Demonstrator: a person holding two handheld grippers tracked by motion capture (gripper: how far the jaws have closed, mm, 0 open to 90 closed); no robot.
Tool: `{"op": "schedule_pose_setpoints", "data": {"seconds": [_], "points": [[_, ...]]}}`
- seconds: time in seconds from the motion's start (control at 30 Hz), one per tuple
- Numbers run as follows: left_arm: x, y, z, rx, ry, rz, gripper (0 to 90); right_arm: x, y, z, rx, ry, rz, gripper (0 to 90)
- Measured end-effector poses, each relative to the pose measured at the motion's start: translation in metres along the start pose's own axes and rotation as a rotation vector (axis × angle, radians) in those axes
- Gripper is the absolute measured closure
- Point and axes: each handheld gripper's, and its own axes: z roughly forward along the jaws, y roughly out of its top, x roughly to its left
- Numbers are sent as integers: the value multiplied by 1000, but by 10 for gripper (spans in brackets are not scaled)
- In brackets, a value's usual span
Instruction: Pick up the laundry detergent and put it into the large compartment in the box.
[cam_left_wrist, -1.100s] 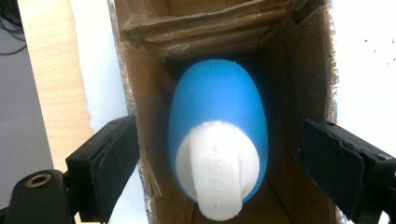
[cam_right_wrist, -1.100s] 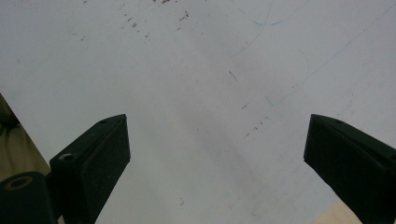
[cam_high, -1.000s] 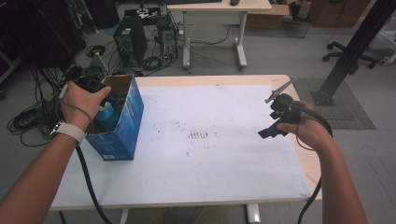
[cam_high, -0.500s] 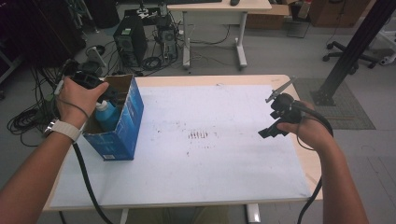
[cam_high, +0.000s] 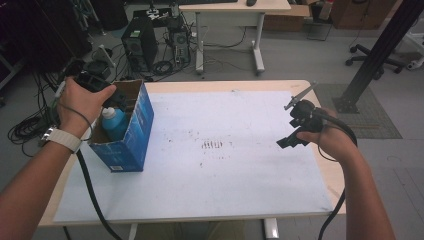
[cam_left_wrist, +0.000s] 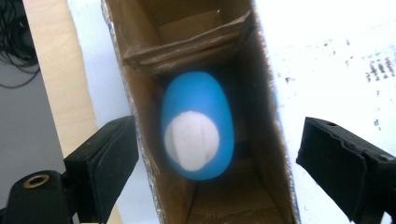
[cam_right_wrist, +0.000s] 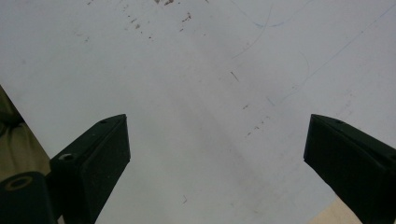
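Left claw (cam_left_wrist: 205, 154) wide apart, empty, poised over open blue box (cam_high: 131, 131) at worktop (cam_high: 240, 175) left edge. Blue bottle (cam_left_wrist: 198, 133) standing upright inside, white cap up, apparently just dropped in. Right claw (cam_right_wrist: 215, 158) also wide, empty, parked above bare white sheet, likely waiting.

No legible text (box print blurred)

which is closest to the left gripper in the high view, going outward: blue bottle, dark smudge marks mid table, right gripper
1. Blue bottle: inside the blue box, right beside the left gripper.
2. Dark smudge marks: middle of the white table top.
3. Right gripper: far side, near the table's right edge.
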Motion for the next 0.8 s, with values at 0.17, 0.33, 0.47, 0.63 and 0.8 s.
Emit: {"op": "schedule_pose_setpoints", "data": {"seconds": [0.17, 0.33, 0.47, 0.63, 0.8], "points": [[-5, 0, -7, -8, 4, 32, 124, 1, 1, 0, 4, 1, -2, 72], [-10, -1, -13, -23, -5, 58, 123, 1, 1, -1, 5, 0, -1, 72], [-15, 0, -18, -28, -9, 87, 123, 2, 1, -2, 2, 0, -1, 72], [-23, 0, -25, -35, -16, 128, 121, 2, 2, -2, 2, 0, -3, 72], [-31, 0, -34, -47, -22, 162, 118, 2, 2, -2, 3, 1, -5, 72]]}}
